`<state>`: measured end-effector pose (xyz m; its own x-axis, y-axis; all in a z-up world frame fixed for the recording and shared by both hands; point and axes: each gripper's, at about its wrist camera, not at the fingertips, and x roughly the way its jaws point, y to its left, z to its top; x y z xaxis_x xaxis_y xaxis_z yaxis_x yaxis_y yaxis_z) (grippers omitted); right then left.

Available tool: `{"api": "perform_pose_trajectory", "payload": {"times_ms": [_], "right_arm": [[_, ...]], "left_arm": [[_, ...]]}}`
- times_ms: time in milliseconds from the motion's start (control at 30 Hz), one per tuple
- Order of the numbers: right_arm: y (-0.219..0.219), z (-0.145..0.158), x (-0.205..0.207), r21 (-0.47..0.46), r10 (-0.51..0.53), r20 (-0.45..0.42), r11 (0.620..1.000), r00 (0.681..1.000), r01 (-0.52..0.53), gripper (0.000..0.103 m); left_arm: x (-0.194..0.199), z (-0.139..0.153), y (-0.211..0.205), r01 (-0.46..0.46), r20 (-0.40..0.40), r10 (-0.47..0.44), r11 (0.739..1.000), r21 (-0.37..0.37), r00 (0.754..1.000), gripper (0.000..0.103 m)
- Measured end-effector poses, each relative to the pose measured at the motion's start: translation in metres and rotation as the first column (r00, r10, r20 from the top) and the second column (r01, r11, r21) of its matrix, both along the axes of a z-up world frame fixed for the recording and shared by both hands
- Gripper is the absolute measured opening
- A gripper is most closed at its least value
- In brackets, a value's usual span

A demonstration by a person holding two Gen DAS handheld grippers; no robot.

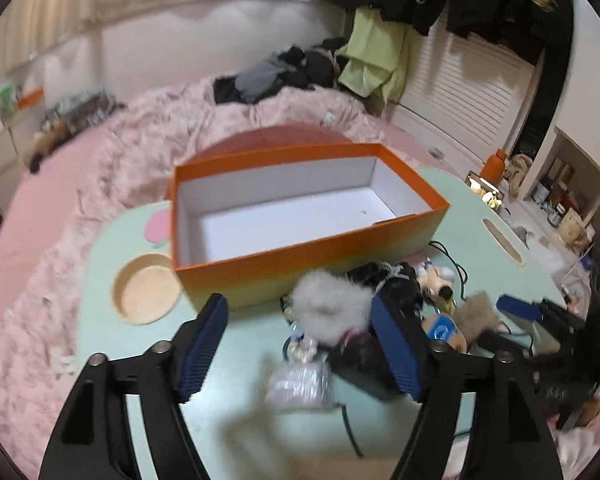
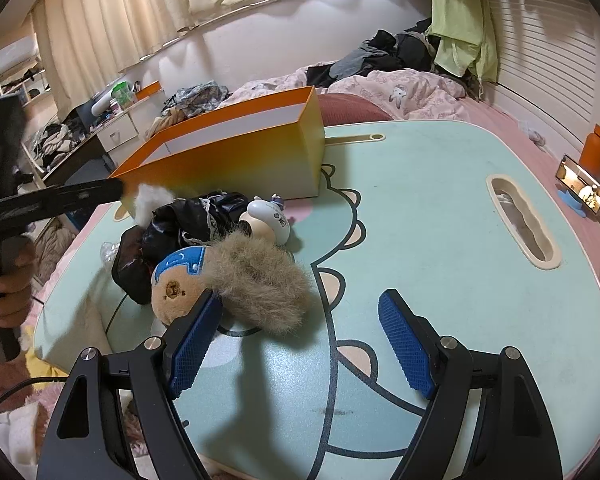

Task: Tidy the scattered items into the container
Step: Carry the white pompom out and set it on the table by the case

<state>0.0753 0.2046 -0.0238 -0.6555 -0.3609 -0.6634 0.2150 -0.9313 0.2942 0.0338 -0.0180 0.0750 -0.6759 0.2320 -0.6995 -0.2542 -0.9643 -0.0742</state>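
Your left gripper (image 1: pixel 300 344) stands wide, with nothing pressed between its blue pads; the white fluffy pompom (image 1: pixel 332 308) lies between the jaws in the middle of the left wrist view, but neither pad squeezes it. Your right gripper (image 2: pixel 300 340) is also wide and holds nothing. It hovers at the lower centre of the right wrist view, just beside the plush bear head with the blue cap (image 2: pixel 180 284) and its brown fur trim (image 2: pixel 260 284).

The scattered items make one heap on the mint-green lap table (image 2: pixel 440 240), close against the near wall of the orange box (image 1: pixel 300 264). The box sits in the centre of the left wrist view, and its white inside is empty.

I judge the pompom very light and soft. It will flatten in the jaws, so take it across the thick middle and close well. The bear head looks soft too; the round face gives a better hold than the loose fur. The black glossy fabric (image 2: pixel 196 220) is limp and may drag neighbours along, so take it at a bunched fold. The crinkled clear packet (image 1: pixel 298 384), at the lower centre of the left view, looks slippery; grip it at the middle.
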Motion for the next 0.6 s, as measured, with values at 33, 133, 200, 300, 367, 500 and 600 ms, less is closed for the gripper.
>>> {"api": "perform_pose_trajectory", "payload": {"times_ms": [33,133,200,300,367,500,600], "right_arm": [[0.0,0.001,0.0,0.002,-0.002,-0.003,1.0,1.0,0.002,0.08],[-0.001,0.008,0.001,0.026,-0.006,-0.025,1.0,1.0,0.007,0.08],[-0.004,0.016,0.001,0.059,-0.011,-0.056,0.998,0.998,0.014,0.08],[-0.011,0.036,-0.006,0.098,0.002,-0.112,0.995,0.994,0.009,0.08],[-0.016,0.056,-0.02,0.09,0.002,-0.133,0.996,0.991,0.01,0.08],[-0.034,0.085,-0.056,0.081,0.02,-0.122,0.997,0.992,-0.01,0.08],[-0.058,0.09,-0.085,0.1,0.026,-0.079,0.995,0.997,-0.018,0.08]], "left_arm": [[0.009,-0.001,-0.001,-0.025,-0.017,0.025,1.0,-0.01,1.0,0.081],[0.031,-0.014,-0.002,-0.059,-0.02,0.058,0.997,-0.04,0.998,0.083],[0.038,-0.025,0.0,-0.071,-0.004,0.07,0.996,-0.052,0.998,0.083],[0.036,-0.039,0.001,-0.101,0.033,0.102,0.994,-0.034,0.994,0.083],[0.032,-0.045,0.001,-0.126,0.048,0.127,0.992,-0.027,0.991,0.083],[0.032,-0.052,-0.001,-0.183,0.015,0.184,0.982,-0.042,0.983,0.084],[0.03,-0.062,-0.002,-0.194,0.035,0.196,0.979,-0.059,0.98,0.085]]}}
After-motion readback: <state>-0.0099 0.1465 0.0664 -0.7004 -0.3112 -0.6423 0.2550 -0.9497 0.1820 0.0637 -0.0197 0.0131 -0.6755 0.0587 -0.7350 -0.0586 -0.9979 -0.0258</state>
